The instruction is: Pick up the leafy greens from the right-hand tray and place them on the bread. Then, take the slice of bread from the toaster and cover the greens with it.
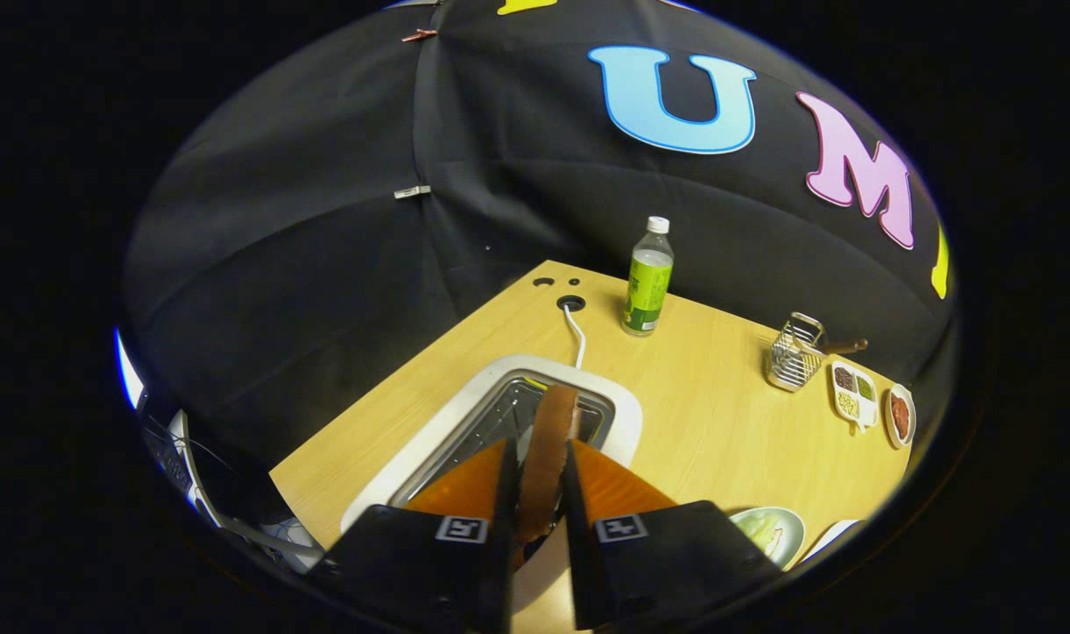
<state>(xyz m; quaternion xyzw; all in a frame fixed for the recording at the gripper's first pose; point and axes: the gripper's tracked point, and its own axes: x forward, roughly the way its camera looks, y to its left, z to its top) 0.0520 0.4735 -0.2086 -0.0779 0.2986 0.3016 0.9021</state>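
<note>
Bread slice (548,458) pinched edge-on in the gripper (539,480) above the white toaster (623,414); wooden table (711,423) beneath, bottle (648,280) beyond the toaster.

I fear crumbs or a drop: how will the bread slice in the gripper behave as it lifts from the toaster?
The bread slice stands edge-up between both fingers, so it probably holds stiff, not floppy. It looks thin, likely light. Hard squeezing may crack the crust over the toaster.

Tool (540,458) clamping bread slice (548,453) above toaster (618,405)
</note>
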